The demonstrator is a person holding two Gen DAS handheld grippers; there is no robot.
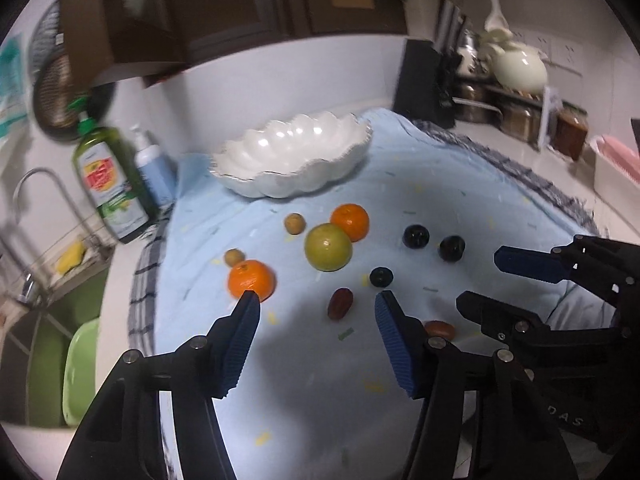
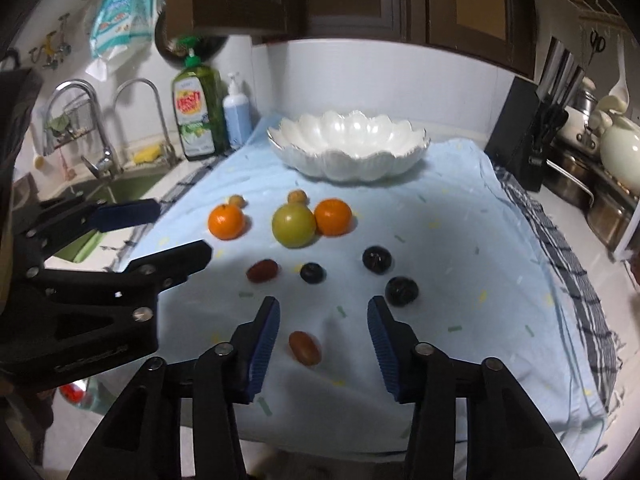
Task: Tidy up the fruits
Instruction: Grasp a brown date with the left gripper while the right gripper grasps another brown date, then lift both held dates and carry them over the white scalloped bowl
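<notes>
Fruit lies on a light blue cloth [image 2: 440,240] before an empty white scalloped bowl [image 2: 348,148], also in the left wrist view [image 1: 292,156]. There are two oranges [image 2: 226,221] [image 2: 333,217], a green fruit [image 2: 293,225], two small tan fruits [image 2: 237,200], three dark plums [image 2: 377,258] and two red oval fruits [image 2: 262,271] [image 2: 305,347]. My right gripper [image 2: 323,308] is open and empty, with the nearer red fruit between its fingers. My left gripper [image 1: 318,300] is open and empty, near an orange [image 1: 252,279] and a red fruit [image 1: 340,303].
A green dish soap bottle [image 2: 198,114] and a blue pump bottle [image 2: 237,114] stand left of the bowl, beside the sink [image 2: 120,188] and taps. A black knife block [image 2: 524,136], pots and a cream teapot [image 2: 618,144] are at the right. Dark cabinets hang above.
</notes>
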